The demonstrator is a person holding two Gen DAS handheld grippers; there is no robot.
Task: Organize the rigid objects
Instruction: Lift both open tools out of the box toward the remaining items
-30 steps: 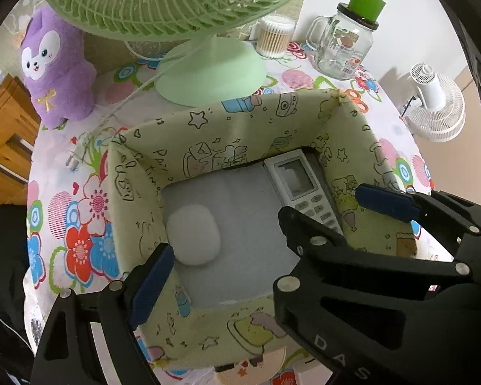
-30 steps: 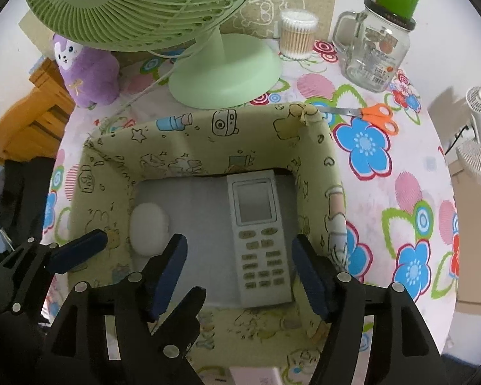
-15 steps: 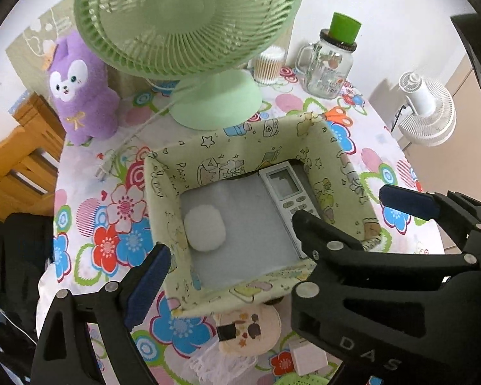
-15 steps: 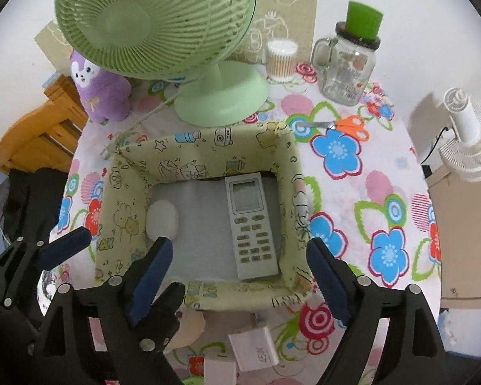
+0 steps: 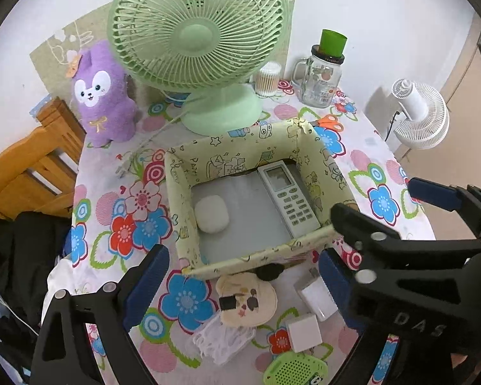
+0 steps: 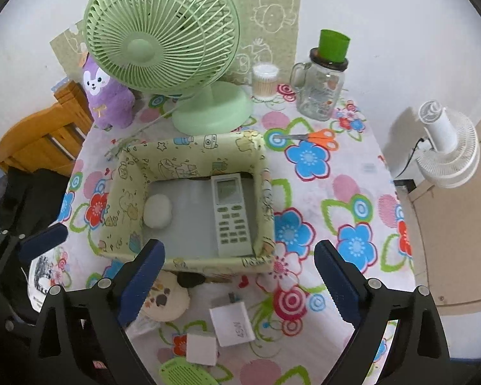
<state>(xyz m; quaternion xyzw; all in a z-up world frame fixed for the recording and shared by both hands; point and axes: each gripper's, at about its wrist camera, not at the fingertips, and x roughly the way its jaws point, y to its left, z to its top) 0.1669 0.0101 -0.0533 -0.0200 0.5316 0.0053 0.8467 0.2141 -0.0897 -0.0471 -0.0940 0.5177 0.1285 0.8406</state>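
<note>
Floral surface (image 6: pixel 352 192) now shows more: both tongs (image 5: pixel 240 288) (image 6: pixel 239 279), apart and empty, have withdrawn from the box (image 6: pixel 189 157); small items near the front edge remain.

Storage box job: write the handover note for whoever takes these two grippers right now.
Left gripper: open, empty, above the table's near edge.
Right gripper: open, empty, beside it.
Fabric storage box: mid-table, in front of the green fan.
Done: remote control and white oval case lie inside the box.
Left, outside near its front wall: white charger, small white cube, round cream pouch, green perforated gadget. Orange scissors lie behind the box.
</note>
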